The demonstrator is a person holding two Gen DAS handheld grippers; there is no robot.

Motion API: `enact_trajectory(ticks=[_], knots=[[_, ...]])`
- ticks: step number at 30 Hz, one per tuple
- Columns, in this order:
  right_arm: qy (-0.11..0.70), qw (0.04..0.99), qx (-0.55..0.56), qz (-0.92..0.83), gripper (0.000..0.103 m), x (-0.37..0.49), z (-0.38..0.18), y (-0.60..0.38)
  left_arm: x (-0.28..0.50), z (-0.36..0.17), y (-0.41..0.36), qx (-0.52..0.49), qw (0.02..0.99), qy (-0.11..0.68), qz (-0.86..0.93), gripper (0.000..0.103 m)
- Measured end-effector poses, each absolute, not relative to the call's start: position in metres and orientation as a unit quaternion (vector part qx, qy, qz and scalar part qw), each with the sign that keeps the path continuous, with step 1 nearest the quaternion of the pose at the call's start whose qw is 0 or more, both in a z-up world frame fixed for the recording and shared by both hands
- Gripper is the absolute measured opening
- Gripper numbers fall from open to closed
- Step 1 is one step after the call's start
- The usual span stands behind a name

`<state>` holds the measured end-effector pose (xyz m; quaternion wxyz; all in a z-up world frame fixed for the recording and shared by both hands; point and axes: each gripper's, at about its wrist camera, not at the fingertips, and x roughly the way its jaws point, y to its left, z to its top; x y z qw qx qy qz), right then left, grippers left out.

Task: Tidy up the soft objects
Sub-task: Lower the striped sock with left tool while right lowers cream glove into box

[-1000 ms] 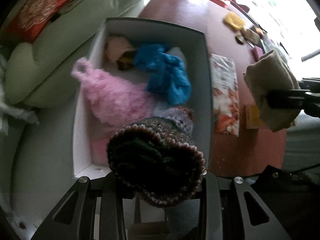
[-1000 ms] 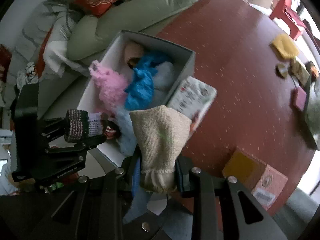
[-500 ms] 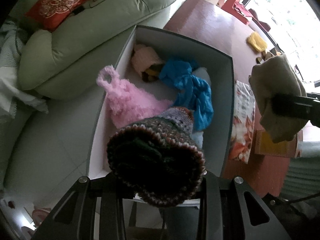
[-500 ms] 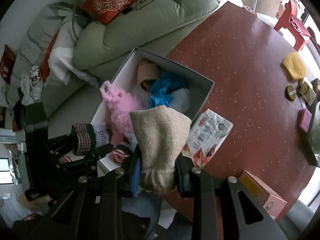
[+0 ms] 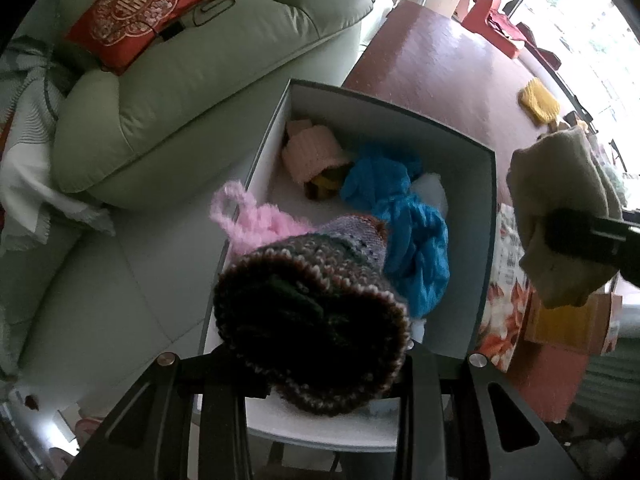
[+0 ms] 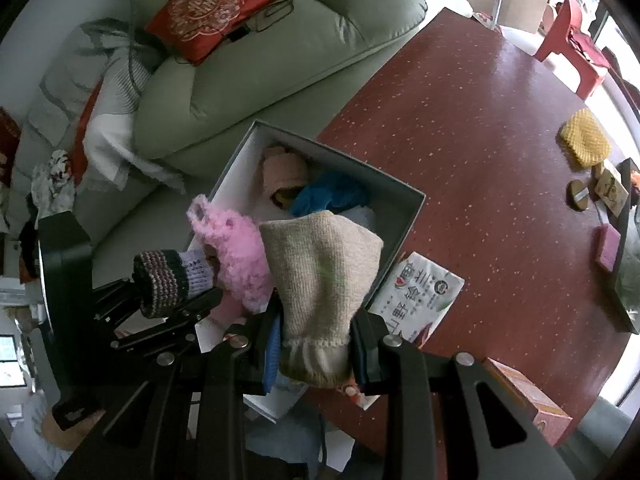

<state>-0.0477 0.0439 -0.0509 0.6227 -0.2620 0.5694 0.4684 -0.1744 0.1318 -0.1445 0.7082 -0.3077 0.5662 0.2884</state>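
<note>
My left gripper point(image 5: 320, 364) is shut on a dark striped knit hat point(image 5: 312, 320), held above the near end of a grey box point(image 5: 486, 216). Inside the box lie a fluffy pink bag point(image 5: 256, 224), a blue scarf point(image 5: 404, 224) and a peach knit piece point(image 5: 312, 154). My right gripper point(image 6: 316, 352) is shut on a beige knit hat point(image 6: 320, 280), held above the box's near right side; the hat point(image 5: 560, 216) also hangs at the right of the left wrist view. The left gripper with the striped hat point(image 6: 164, 284) shows at the left of the right wrist view.
The box sits at the edge of a red-brown table point(image 6: 480, 140), next to a green sofa point(image 6: 280, 40) bearing a red cushion point(image 6: 216, 4). A printed packet point(image 6: 420, 292) lies beside the box, a carton point(image 6: 528, 404) near me, a yellow knit piece point(image 6: 584, 144) far right.
Both grippers have drifted back toward the near end of the box with their hats still held. The box now appears farther away and more of the sofa shows.
</note>
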Motion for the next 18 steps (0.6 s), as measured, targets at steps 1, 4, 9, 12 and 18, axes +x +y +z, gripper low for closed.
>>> enact_trajectory(ticks=[1, 4, 9, 12, 18], knots=[[0.57, 0.624, -0.261, 0.467, 0.032, -0.046, -0.051, 0.045, -0.172, -0.145, 0.133, -0.308, 0.708, 0.566, 0.29, 0.034], [0.57, 0.627, -0.259, 0.463, 0.032, -0.044, -0.053, 0.05, -0.166, -0.147, 0.136, -0.311, 0.707, 0.563, 0.294, 0.034], [0.571, 0.628, -0.259, 0.461, 0.032, -0.042, -0.056, 0.058, -0.158, -0.149, 0.138, -0.313, 0.705, 0.564, 0.293, 0.034], [0.572, 0.628, -0.261, 0.459, 0.032, -0.041, -0.058, 0.062, -0.155, -0.149, 0.137, -0.306, 0.706, 0.567, 0.294, 0.034], [0.573, 0.627, -0.266, 0.456, 0.032, -0.04, -0.062, 0.068, -0.155, -0.154, 0.14, -0.308, 0.701, 0.569, 0.299, 0.034]])
